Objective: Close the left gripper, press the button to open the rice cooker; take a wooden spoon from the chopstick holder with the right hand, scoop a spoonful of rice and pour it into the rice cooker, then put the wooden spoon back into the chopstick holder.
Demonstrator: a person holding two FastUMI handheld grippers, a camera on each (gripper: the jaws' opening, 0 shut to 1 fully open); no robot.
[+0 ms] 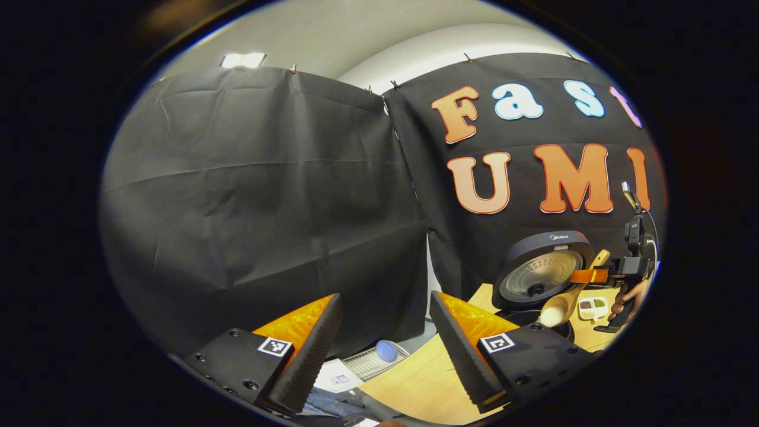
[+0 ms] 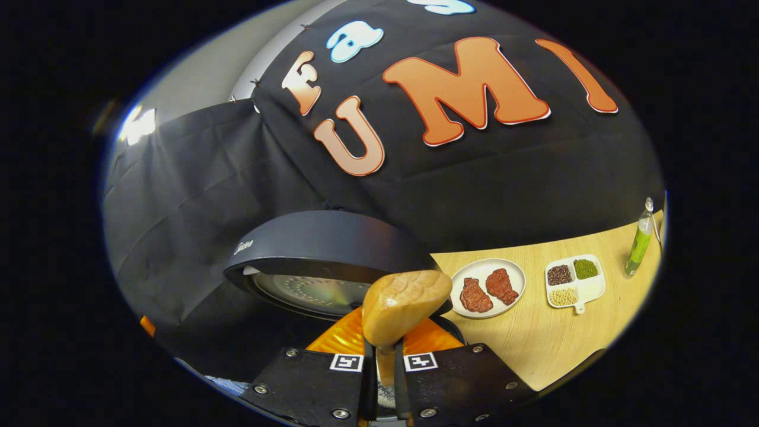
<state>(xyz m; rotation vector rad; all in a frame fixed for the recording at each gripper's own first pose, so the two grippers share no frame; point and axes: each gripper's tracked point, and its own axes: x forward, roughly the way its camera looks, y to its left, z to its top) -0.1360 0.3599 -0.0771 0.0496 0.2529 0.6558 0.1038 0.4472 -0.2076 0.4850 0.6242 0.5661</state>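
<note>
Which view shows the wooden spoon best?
The left gripper view: the whole wooden spoon shows from the side, tilted over the open rice cooker, held by the right gripper. The right gripper view shows the back of its bowl.

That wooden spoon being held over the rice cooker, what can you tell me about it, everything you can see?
The wooden spoon is pale, smooth wood with a rounded bowl and a flat handle. The right gripper is shut on its handle, with the back of the bowl facing that gripper's camera. In the left gripper view the spoon slants, bowl down, over the open rice cooker, in front of the raised lid. Something white, probably rice, shows at the bowl's lower edge. Only the gripper appears to touch it.
</note>
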